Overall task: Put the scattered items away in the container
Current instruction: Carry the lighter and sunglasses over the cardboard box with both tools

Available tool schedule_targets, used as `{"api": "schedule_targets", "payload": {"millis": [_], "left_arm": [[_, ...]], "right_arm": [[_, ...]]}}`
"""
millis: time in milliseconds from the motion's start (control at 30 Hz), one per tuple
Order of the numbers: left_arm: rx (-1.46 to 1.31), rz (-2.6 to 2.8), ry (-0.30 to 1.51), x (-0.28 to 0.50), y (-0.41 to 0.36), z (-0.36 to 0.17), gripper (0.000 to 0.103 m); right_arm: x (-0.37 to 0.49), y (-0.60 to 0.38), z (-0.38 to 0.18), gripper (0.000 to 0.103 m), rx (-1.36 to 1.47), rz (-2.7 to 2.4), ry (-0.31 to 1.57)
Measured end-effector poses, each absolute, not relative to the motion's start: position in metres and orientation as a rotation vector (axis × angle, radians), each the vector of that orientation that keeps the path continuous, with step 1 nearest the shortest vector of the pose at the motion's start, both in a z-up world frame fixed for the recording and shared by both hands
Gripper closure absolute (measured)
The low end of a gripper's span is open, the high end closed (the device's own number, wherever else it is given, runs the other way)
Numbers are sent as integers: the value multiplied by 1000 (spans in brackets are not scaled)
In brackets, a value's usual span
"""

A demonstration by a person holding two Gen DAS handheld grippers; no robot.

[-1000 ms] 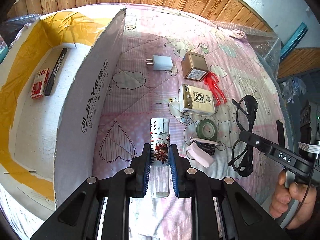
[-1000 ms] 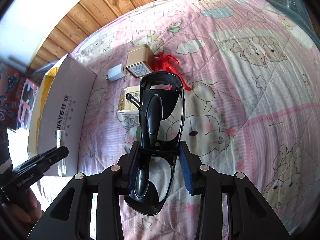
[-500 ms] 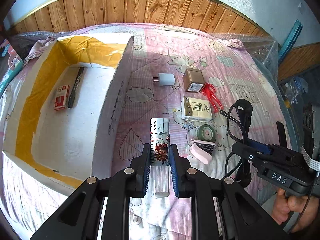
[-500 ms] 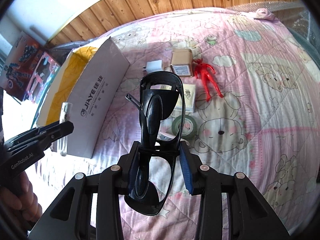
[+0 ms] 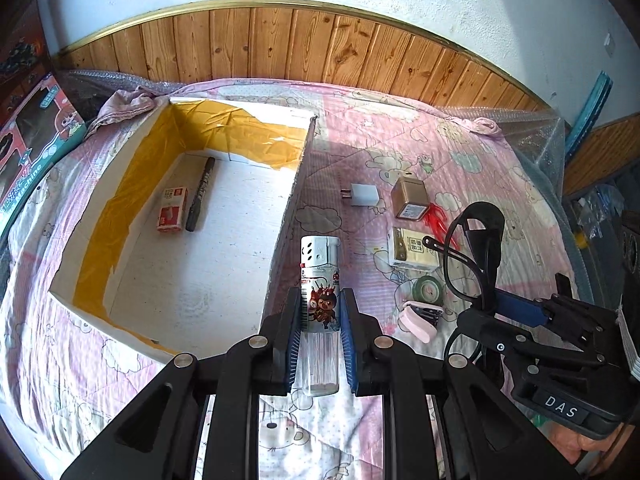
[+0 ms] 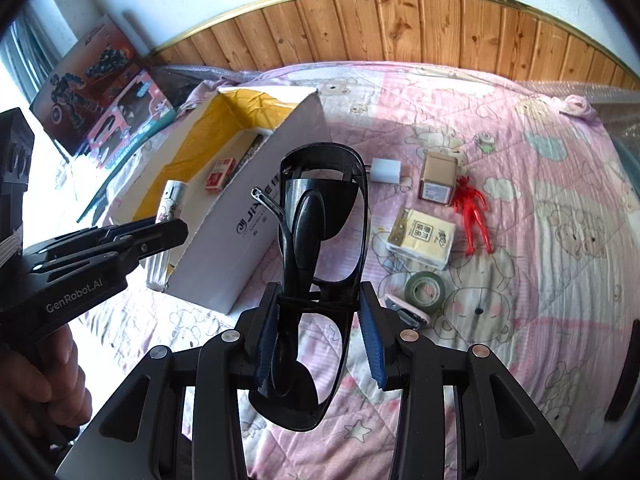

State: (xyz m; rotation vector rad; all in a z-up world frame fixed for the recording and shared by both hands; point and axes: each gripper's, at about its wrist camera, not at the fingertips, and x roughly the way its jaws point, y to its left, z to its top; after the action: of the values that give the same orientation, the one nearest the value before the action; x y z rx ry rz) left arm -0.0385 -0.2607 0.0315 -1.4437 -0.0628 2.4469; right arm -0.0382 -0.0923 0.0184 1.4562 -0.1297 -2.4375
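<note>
Left hand-held gripper point(image 5: 320, 334) is clamping a lighter point(image 5: 320, 300) upright, hovering at the near wall of the cardboard box point(image 5: 286, 236) on the bed. Right hand-held gripper point(image 6: 318, 334) is pinching folded sunglasses point(image 6: 320, 248) by one lens edge, off to the box's right. Risks: the lighter striking the wall on the way in; the sunglasses pivoting loose; both hand-held grippers crowding one opening.

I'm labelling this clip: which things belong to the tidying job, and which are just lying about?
Job:
white cardboard box
lighter with cartoon label, in left gripper
black sunglasses, in right gripper
white charger plug
gold cube box
tissue pack
green tape roll

Lying about:
toy boxes
bubble wrap
</note>
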Motion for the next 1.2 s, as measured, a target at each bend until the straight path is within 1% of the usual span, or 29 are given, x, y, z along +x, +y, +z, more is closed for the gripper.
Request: {"api": "schedule_targets", "payload": {"millis": [533, 1200], "left_arm": [[-1448, 2526, -220, -56, -314, 39, 84], [-1509, 2552, -282, -106, -342, 25, 84]], "right_arm": [[-63, -146, 45, 63, 1355, -2353, 18], [-120, -200, 45, 63, 1343, -2237, 108]]}}
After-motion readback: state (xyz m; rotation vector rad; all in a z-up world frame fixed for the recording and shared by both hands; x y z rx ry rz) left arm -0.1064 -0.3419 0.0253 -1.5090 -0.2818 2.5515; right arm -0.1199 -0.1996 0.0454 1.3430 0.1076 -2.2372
